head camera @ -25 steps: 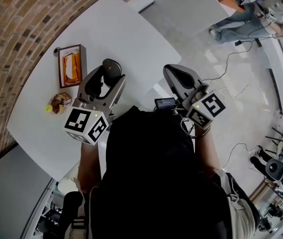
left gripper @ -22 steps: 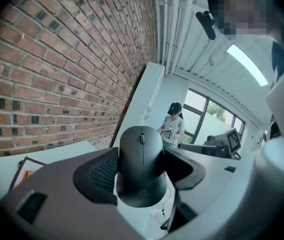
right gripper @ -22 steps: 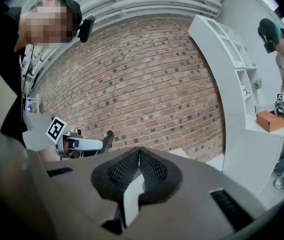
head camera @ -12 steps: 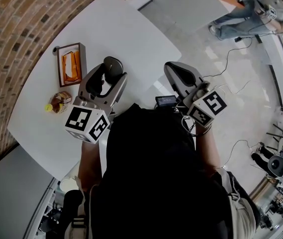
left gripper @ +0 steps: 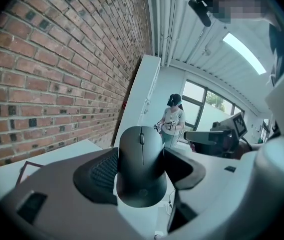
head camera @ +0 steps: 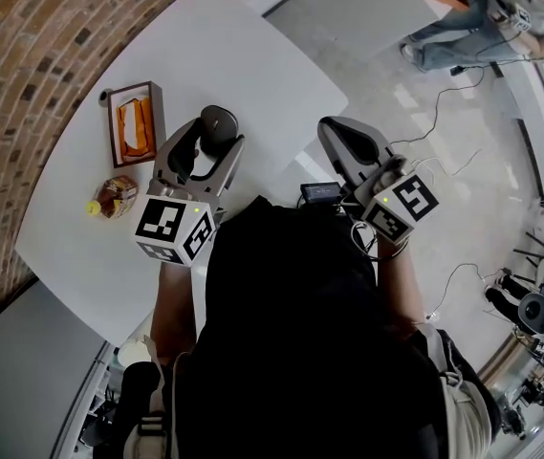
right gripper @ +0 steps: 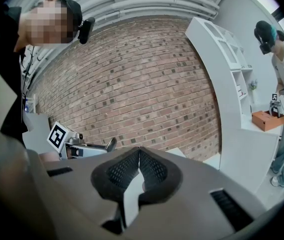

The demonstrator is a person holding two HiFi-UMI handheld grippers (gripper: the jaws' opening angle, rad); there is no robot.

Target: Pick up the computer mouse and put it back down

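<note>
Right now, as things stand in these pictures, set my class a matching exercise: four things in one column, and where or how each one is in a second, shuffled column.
Things
1. mouse
2. right claw
3. wooden box
4. standing person

Places or states
A. shut on nothing
B. far off by the windows
C. clamped in the left claw
D. lying on the white table

Pairs: 1-C, 2-A, 3-D, 4-B
</note>
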